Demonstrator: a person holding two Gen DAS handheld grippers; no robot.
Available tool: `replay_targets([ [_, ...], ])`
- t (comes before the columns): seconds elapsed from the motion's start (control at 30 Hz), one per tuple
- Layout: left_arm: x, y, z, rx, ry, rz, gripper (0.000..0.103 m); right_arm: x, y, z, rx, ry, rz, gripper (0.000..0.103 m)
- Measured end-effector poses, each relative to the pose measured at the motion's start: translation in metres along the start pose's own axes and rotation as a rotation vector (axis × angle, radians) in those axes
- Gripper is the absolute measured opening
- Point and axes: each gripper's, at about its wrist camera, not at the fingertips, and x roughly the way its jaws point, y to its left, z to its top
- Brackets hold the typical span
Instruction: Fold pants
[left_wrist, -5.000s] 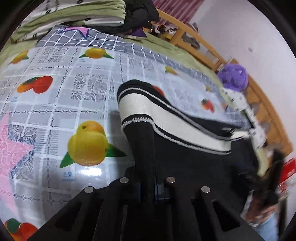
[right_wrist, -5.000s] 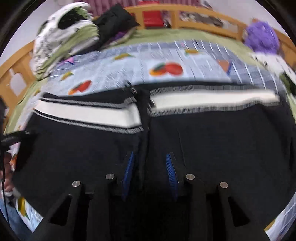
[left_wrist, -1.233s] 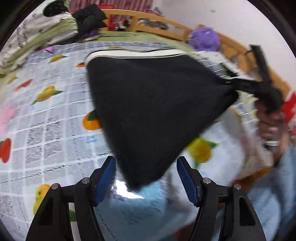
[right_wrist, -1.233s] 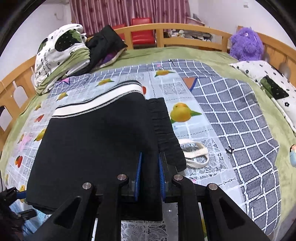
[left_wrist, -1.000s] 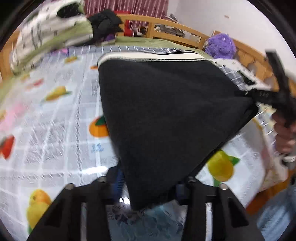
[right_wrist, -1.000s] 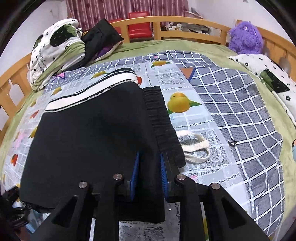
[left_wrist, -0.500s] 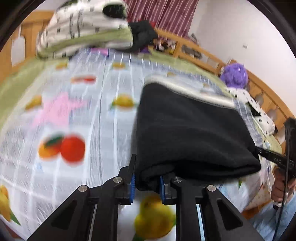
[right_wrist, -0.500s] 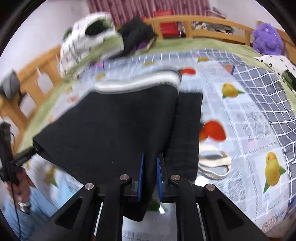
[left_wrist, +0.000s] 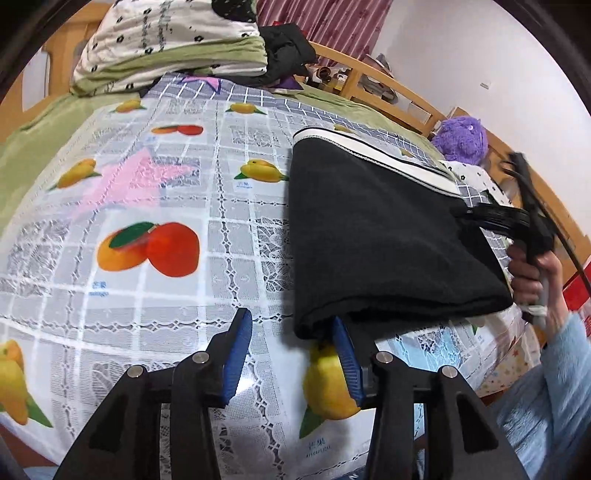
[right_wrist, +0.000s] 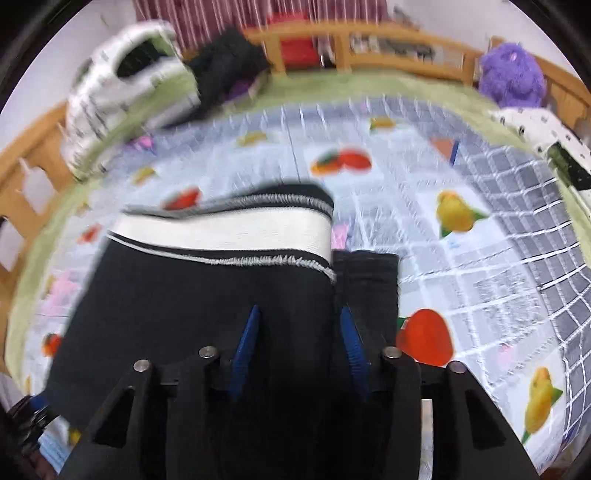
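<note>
The black pants (left_wrist: 384, 229) with a white striped waistband (left_wrist: 388, 162) lie folded on the fruit-print cloth (left_wrist: 155, 206). My left gripper (left_wrist: 291, 354) is open at the near left corner of the fold, its right pad against the cloth edge. In the right wrist view the pants (right_wrist: 192, 317) and waistband (right_wrist: 229, 230) fill the near middle. My right gripper (right_wrist: 299, 339) is open with pants fabric between its blue pads (right_wrist: 247, 339). It also shows in the left wrist view (left_wrist: 491, 218) at the pants' right edge.
Folded bedding (left_wrist: 170, 40) and dark clothes (left_wrist: 284, 51) are piled at the back. A purple plush toy (left_wrist: 461, 136) sits at the right by the wooden bed rail (left_wrist: 399, 92). A green blanket (right_wrist: 369, 88) lies under the cloth. The bed edge is close below my left gripper.
Both grippers have opened and let go of the folded pants. The pants now rest on the cloth. The right wrist view is blurred from motion.
</note>
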Motion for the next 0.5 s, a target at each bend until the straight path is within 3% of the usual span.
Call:
replay_targets([
  [0.07, -0.006, -0.007, -0.001, 0.042, -0.014, 0.019, 0.043, -0.004, 0.005, 0.000, -0.053, -0.050, -0.010, 0.009],
  [0.17, -0.017, -0.012, -0.003, 0.095, -0.046, 0.040, 0.045, -0.045, -0.025, 0.007, 0.057, -0.129, 0.163, 0.009],
  [0.2, -0.020, -0.011, -0.002, 0.084, -0.047, 0.038, 0.047, -0.046, -0.029, 0.006, 0.053, -0.129, 0.132, 0.009],
  [0.27, -0.020, -0.003, 0.001, 0.007, -0.037, -0.001, 0.048, -0.022, -0.030, 0.001, 0.001, -0.058, -0.016, 0.010],
  [0.3, -0.019, -0.001, 0.002, -0.018, -0.035, -0.025, 0.048, -0.012, -0.032, -0.003, 0.001, -0.037, -0.029, 0.011],
  [0.37, -0.017, -0.004, 0.007, -0.023, -0.031, -0.045, 0.048, -0.009, -0.036, -0.009, 0.020, -0.079, -0.014, 0.015],
  [0.4, -0.016, -0.010, 0.010, -0.001, -0.035, -0.031, 0.048, -0.014, -0.036, -0.008, 0.033, -0.082, -0.012, 0.020],
  [0.5, -0.020, -0.027, 0.020, 0.063, -0.081, -0.032, 0.048, -0.046, -0.037, -0.017, 0.090, -0.105, 0.000, 0.022],
])
